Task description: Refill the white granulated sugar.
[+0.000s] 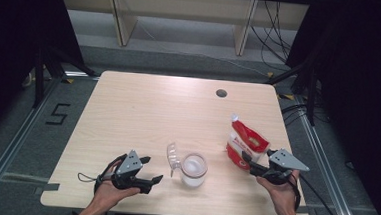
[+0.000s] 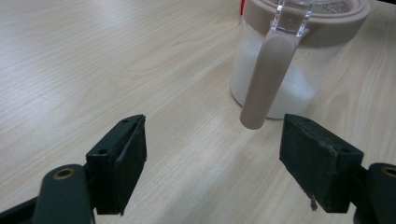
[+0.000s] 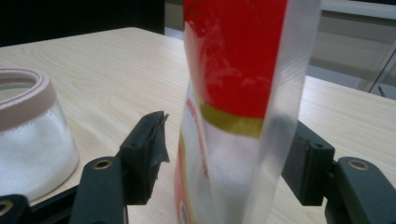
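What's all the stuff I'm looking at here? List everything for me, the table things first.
Table: one, light wood, with a round dark hole near its far right edge.
Jar: one, clear with a beige rim and white powder inside, near the front middle of the table.
Jar lid: one, clear, hinged open to the jar's left.
Bag: one, red and white with a clear edge, standing at the right.
Shelf unit: one, pale wood, on the floor beyond the table.
Floor mark "5": one, black, left of the table.
Left gripper: one, black with a grey plate, open, left of the jar.
Right gripper: one, black with a grey plate, fingers either side of the bag's lower part.
Hands: two, at the front edge.
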